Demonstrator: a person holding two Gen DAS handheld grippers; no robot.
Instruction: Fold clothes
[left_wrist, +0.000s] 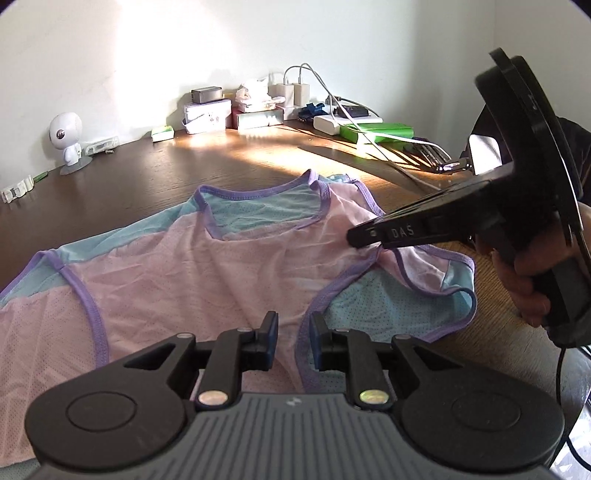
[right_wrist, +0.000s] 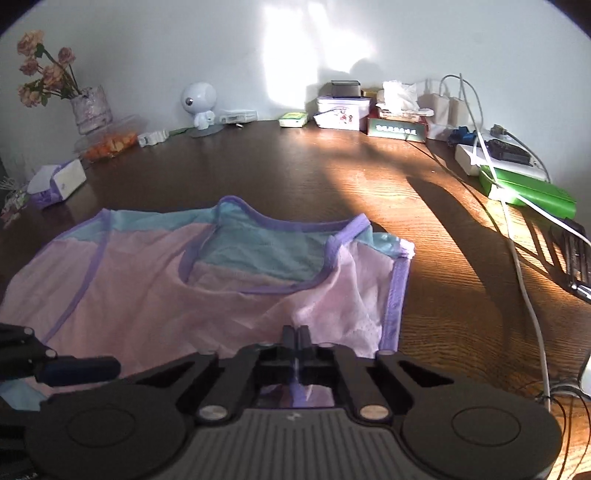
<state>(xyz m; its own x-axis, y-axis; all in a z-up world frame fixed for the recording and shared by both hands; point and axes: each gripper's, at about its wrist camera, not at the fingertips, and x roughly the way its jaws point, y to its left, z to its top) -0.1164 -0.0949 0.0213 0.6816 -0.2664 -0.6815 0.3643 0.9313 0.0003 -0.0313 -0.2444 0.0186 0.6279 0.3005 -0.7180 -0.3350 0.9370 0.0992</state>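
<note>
A sleeveless mesh top (left_wrist: 166, 277) lies flat on the wooden table, pink in front, light blue behind, with purple trim; the right wrist view shows the top (right_wrist: 147, 295) with its neckline toward the wall. My left gripper (left_wrist: 293, 332) hovers low over the near part, its jaws a narrow gap apart with the purple armhole trim lying between them, not pinched. One left finger (right_wrist: 77, 369) shows at the lower left. My right gripper (right_wrist: 295, 332) is shut on the top's right armhole edge, purple trim caught between the pads. From the side, the right gripper (left_wrist: 354, 240) puckers the cloth upward, held by a hand (left_wrist: 524, 280).
Along the wall stand a white robot figurine (right_wrist: 199, 103), boxes (right_wrist: 343, 110), chargers with cables (right_wrist: 450, 107) and a green box (right_wrist: 532, 192). A flower vase (right_wrist: 90, 109) and a tissue box (right_wrist: 59, 182) sit far left. A white cable (right_wrist: 532, 306) runs down the right side of the table (right_wrist: 443, 277).
</note>
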